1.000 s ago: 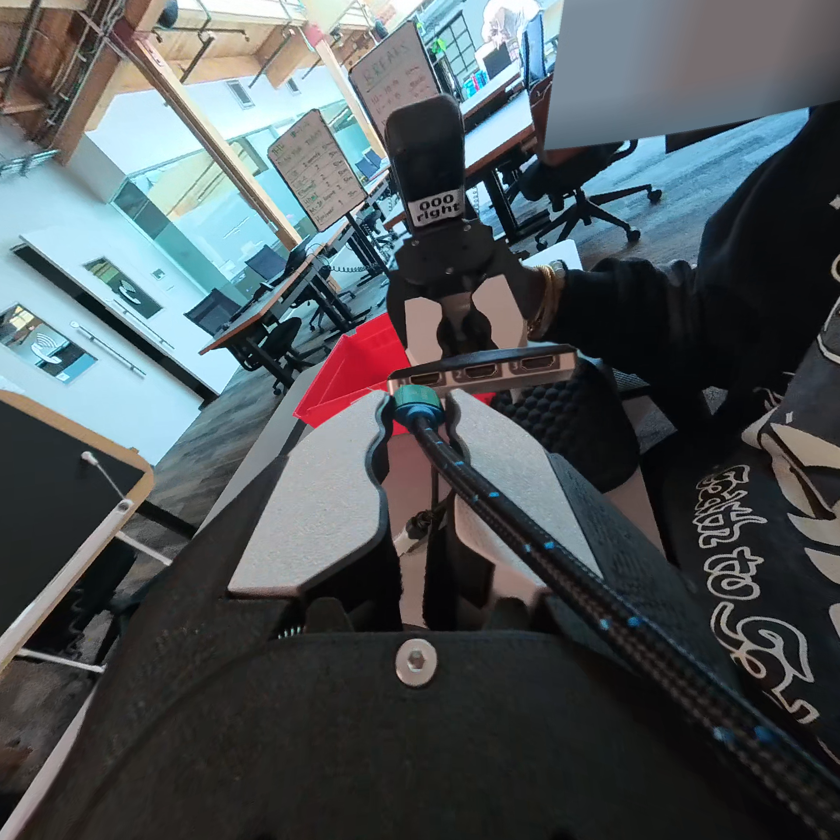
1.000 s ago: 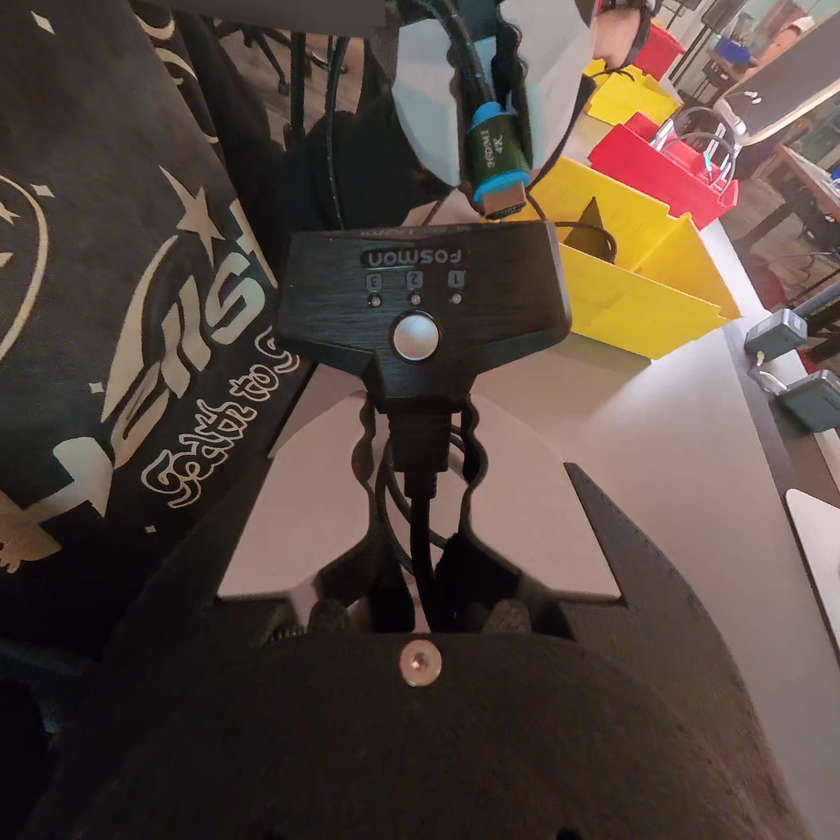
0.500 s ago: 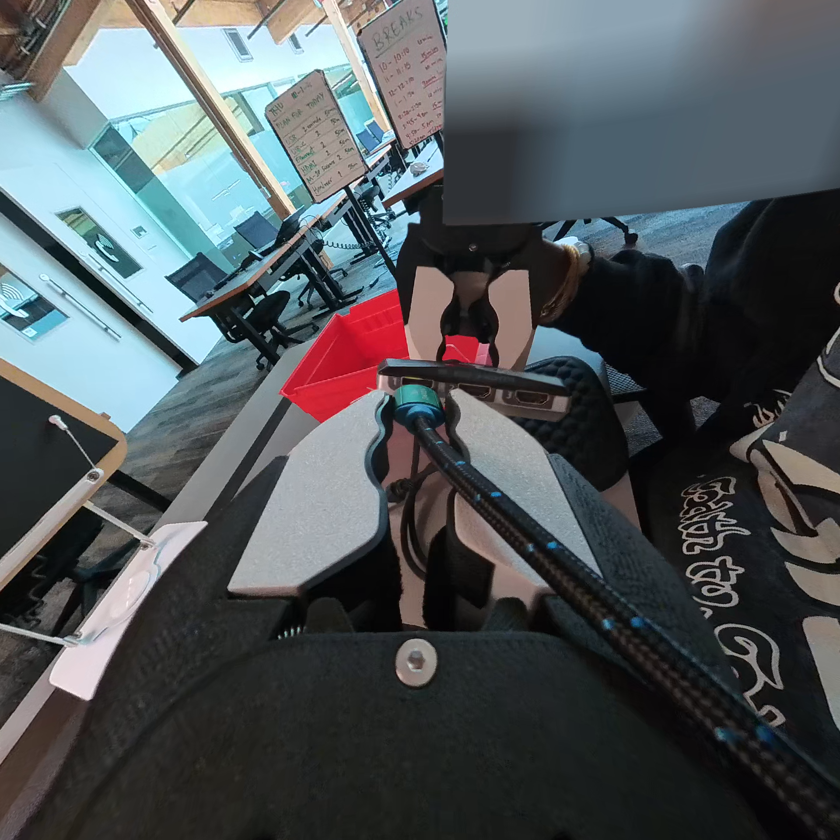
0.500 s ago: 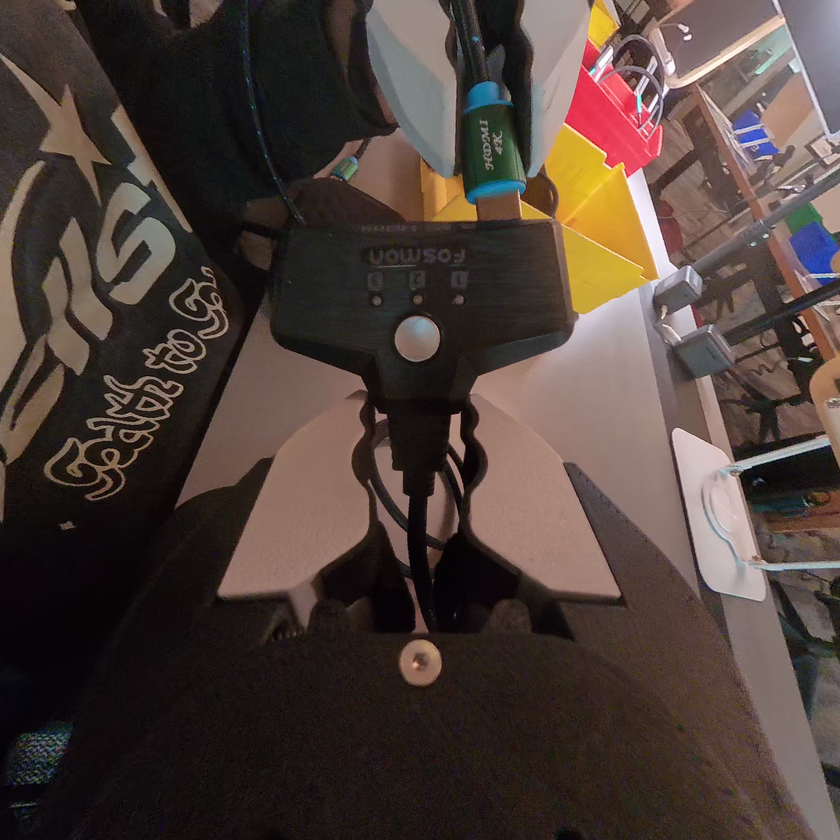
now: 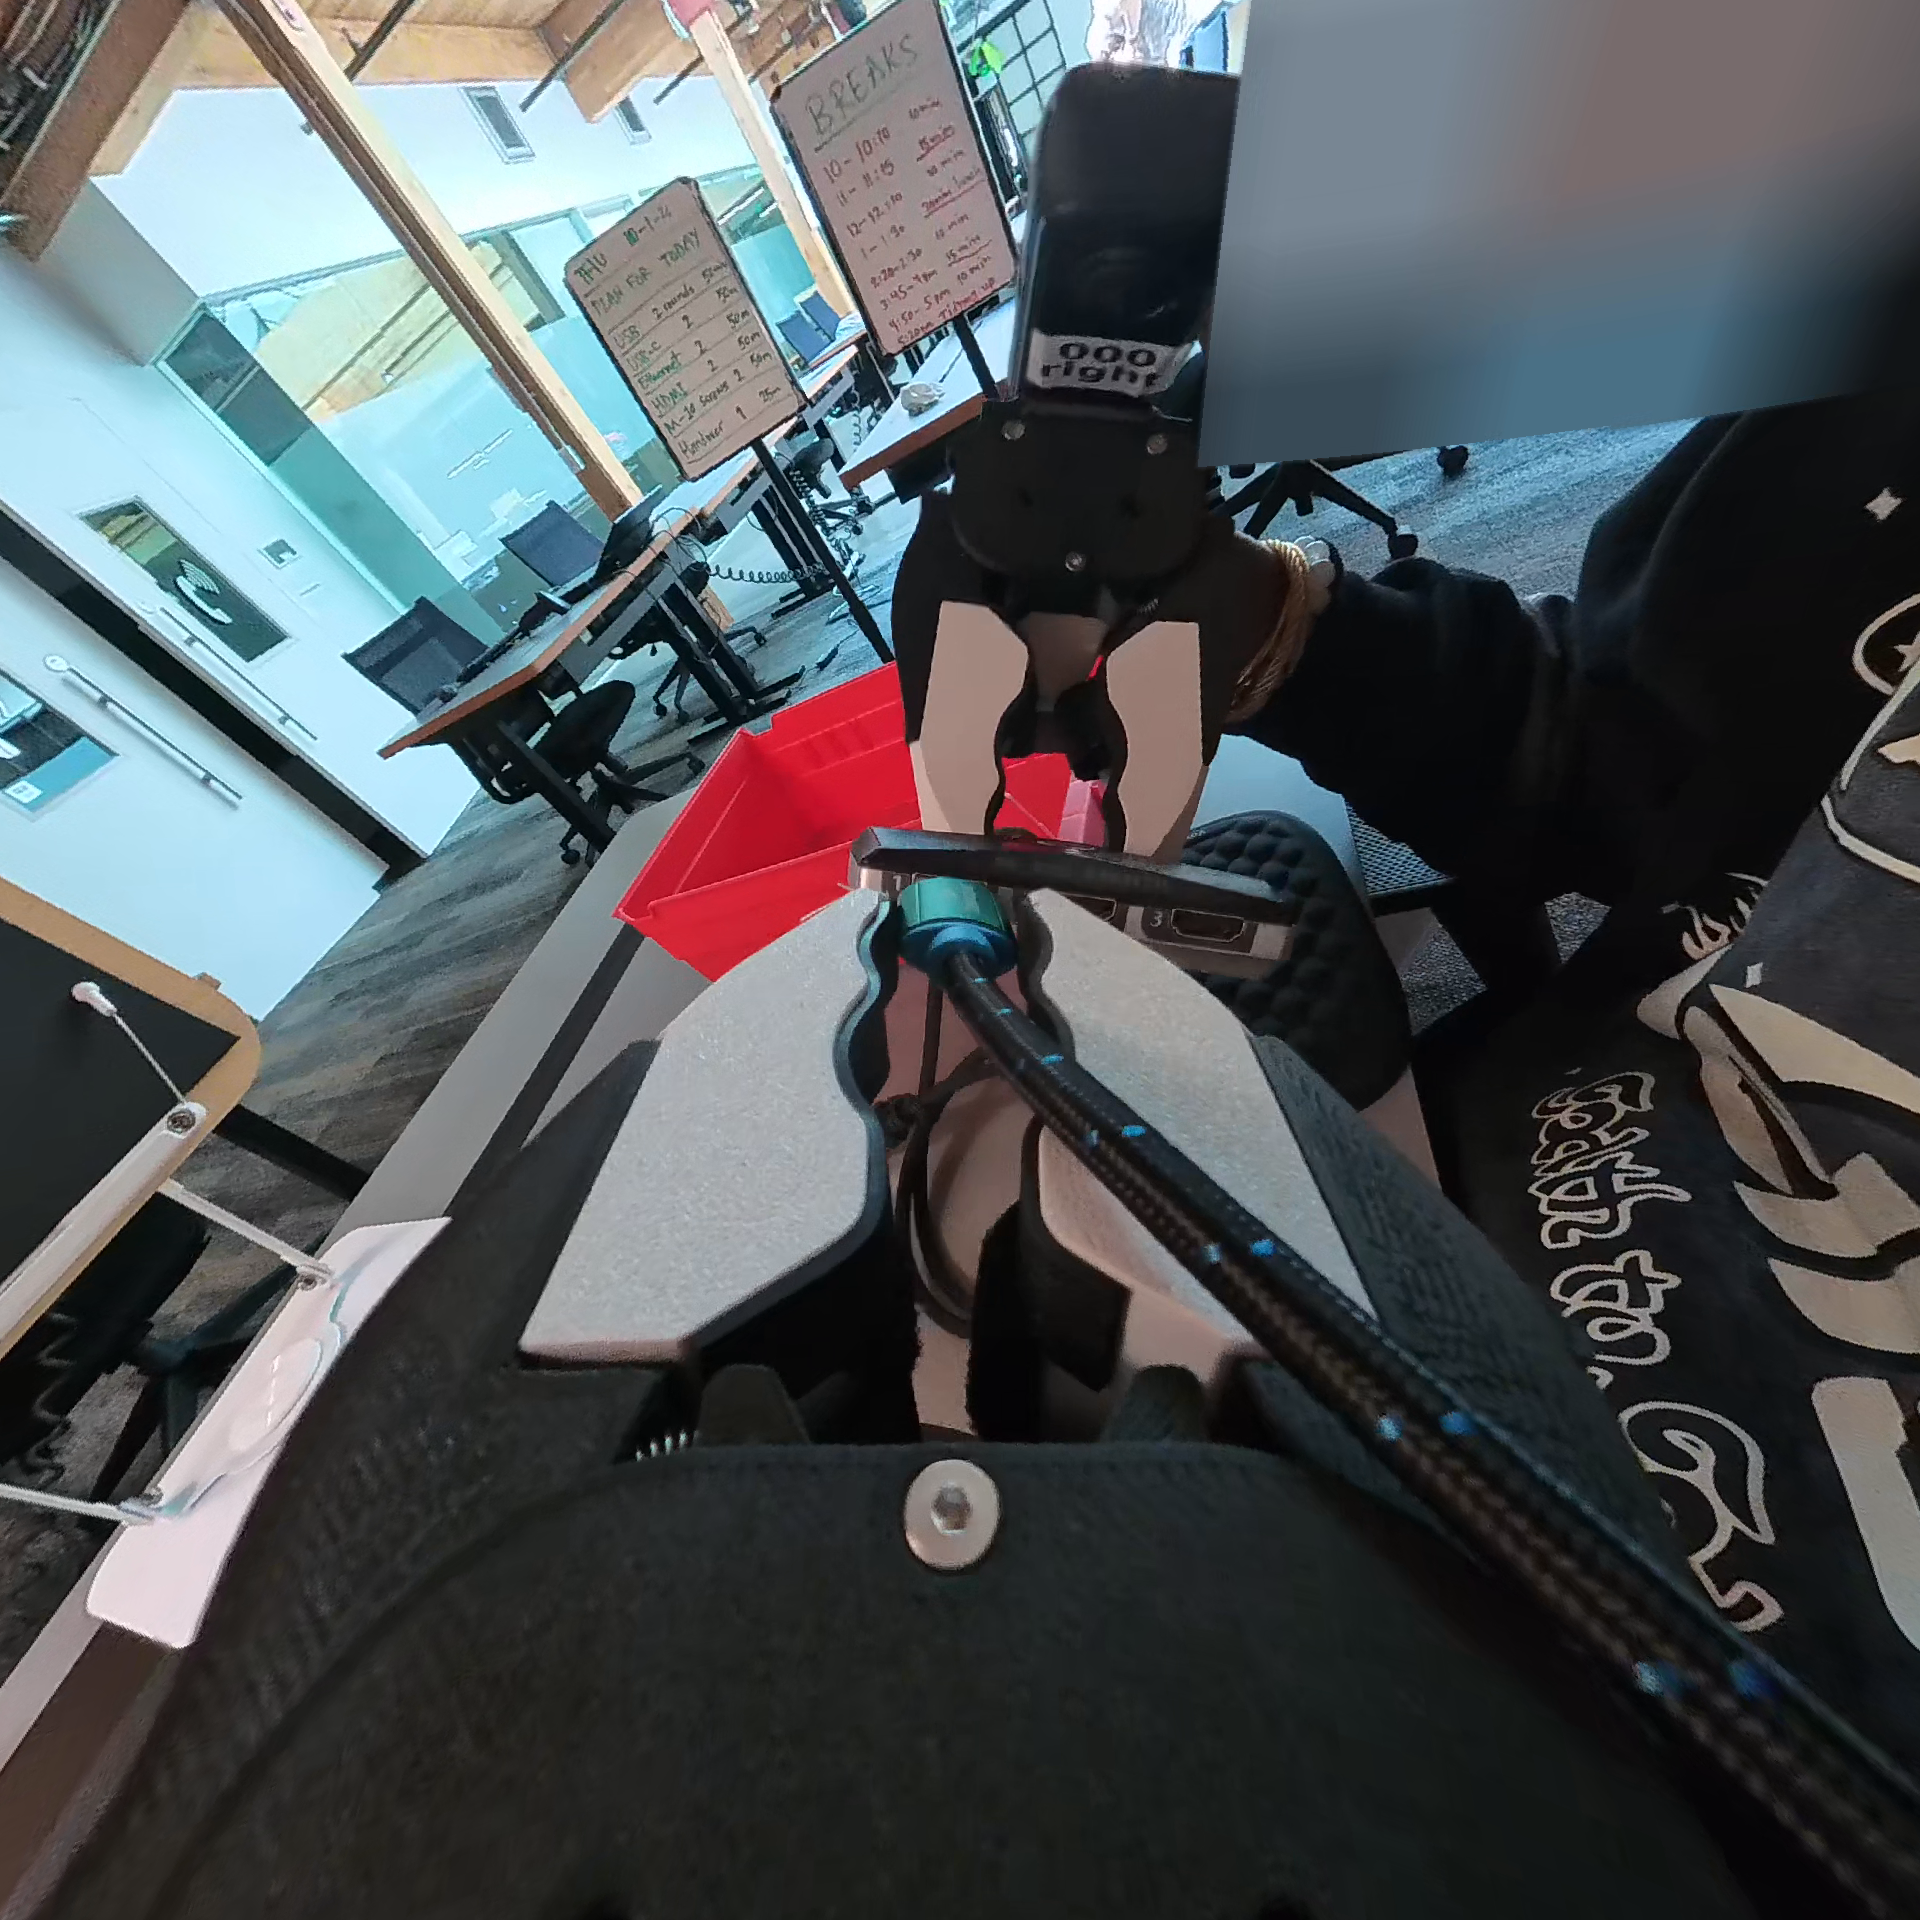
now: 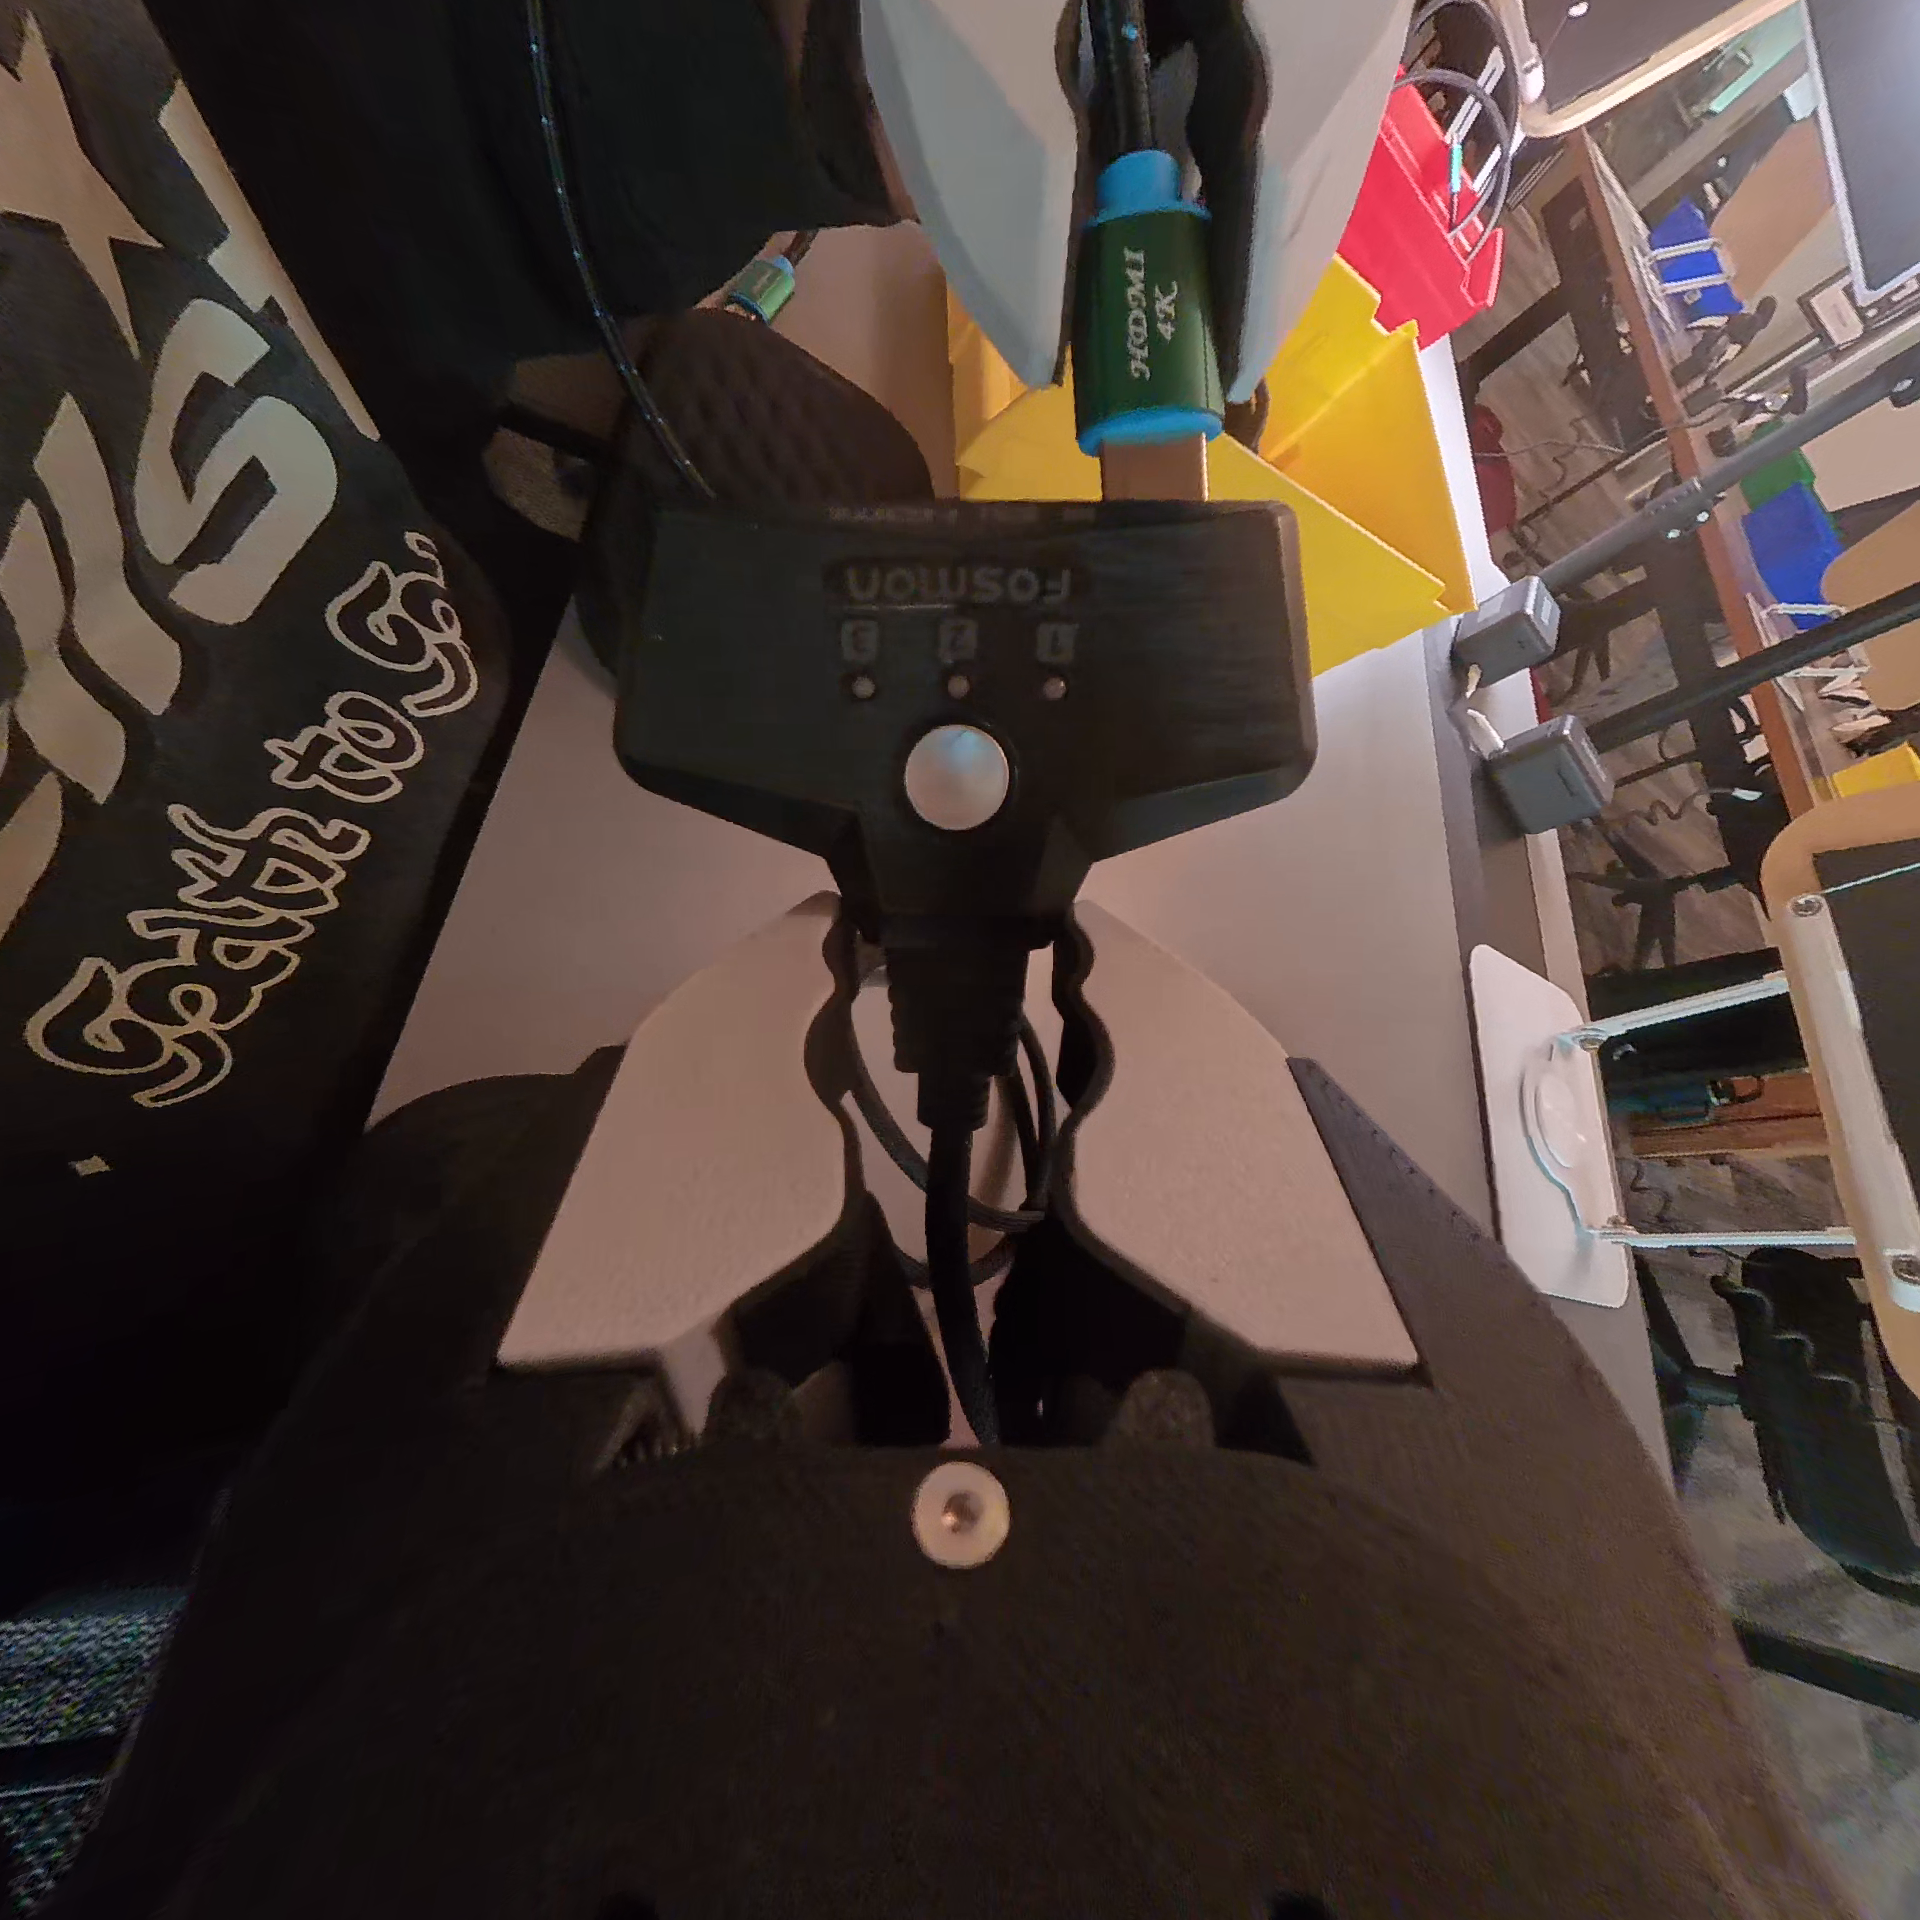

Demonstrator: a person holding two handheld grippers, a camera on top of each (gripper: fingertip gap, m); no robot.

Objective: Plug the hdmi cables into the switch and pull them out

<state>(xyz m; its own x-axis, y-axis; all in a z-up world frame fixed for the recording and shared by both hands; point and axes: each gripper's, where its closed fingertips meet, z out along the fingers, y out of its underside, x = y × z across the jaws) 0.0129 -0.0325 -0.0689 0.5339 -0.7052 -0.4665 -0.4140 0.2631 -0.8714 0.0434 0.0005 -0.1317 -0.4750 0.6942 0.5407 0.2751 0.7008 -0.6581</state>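
The black HDMI switch (image 6: 956,644) has a round silver button and three ports. My right gripper (image 6: 956,935) is shut on its narrow cable end and holds it above the table. My left gripper (image 5: 951,935) is shut on a green HDMI plug (image 6: 1143,332) with blue rims and a braided black cable (image 5: 1195,1236). The plug's gold tip (image 6: 1153,473) meets the switch's rightmost port, with some gold still showing. In the left wrist view the switch (image 5: 1070,883) lies edge-on just past the plug (image 5: 951,920), and the right gripper (image 5: 1060,800) holds it from behind.
Yellow bins (image 6: 1351,499) and a red bin (image 6: 1423,239) with cables stand behind the switch on the grey table (image 6: 1247,935). Another green plug (image 6: 764,286) lies by a black textured pad (image 6: 769,416). Grey adaptors (image 6: 1538,769), a white stand base (image 6: 1548,1122) and a person's dark sweater (image 5: 1714,1195) are close.
The plug has closed on the switch: its gold tip hung just clear of the port edge, and now sits in the port mouth. Both grippers tilted and shifted together, still shut.
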